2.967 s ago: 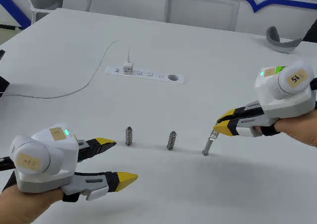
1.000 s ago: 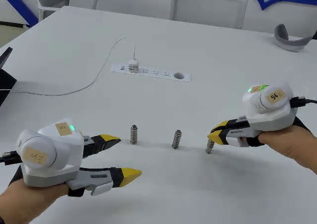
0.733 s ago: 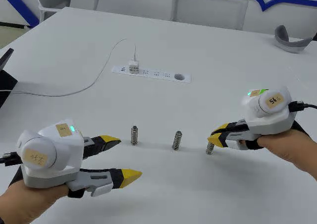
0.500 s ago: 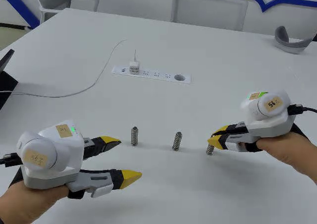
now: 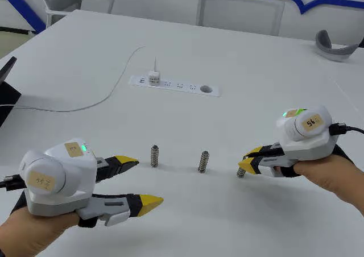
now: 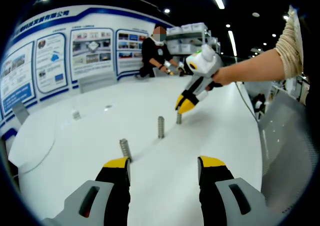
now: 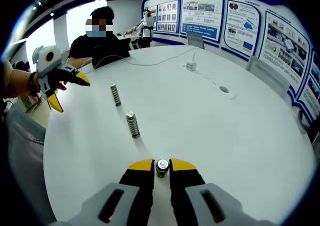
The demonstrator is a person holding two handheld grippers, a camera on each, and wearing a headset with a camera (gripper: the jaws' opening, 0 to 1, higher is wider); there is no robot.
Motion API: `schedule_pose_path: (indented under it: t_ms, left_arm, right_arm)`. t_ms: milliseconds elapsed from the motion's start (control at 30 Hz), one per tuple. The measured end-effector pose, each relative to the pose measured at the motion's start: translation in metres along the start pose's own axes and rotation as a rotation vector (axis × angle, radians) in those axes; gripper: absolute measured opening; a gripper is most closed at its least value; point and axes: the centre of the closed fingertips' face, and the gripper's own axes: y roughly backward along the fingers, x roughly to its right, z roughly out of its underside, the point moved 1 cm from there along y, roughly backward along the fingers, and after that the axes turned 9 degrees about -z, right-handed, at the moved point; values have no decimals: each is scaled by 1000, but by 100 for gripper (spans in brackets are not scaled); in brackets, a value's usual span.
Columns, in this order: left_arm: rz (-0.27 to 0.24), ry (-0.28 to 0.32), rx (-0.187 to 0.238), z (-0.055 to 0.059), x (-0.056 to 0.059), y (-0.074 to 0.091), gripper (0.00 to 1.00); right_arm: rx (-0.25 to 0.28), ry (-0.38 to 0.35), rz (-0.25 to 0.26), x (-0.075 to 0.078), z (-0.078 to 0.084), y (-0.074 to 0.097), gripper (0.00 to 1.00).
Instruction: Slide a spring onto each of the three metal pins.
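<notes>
Right gripper [image 5: 244,164] lower now, down close to table [image 5: 227,69]. Before, it held spring [image 5: 241,172] up high at top of right pin, and pin was bare and leaning. Now spring is pushed down over pin, near table. Jaws pinch top of spring from both sides.

On counter [image 5: 227,58], middle spring [image 5: 203,161] flanked by left spring [image 5: 154,156] and right spring [image 5: 241,171]. Behind middle spring, well apart: power strip [image 5: 173,86]. At right spring, right gripper [image 5: 244,165]; front-left of middle spring, left gripper [image 5: 147,180].
</notes>
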Motion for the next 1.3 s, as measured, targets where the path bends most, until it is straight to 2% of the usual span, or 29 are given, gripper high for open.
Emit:
schedule_pose_path:
  t_ms: [533, 800, 1300]
  left_arm:
    - [-3, 5, -1, 1, -2, -2, 56]
    - [-6, 8, 0, 1, -4, -2, 58]
    - [-18, 9, -8, 2, -6, 0, 61]
  right_arm:
    - [4, 8, 6, -2, 4, 4, 20]
    - [23, 15, 16, -6, 4, 12, 24]
    - [83, 39, -2, -20, 8, 27, 31]
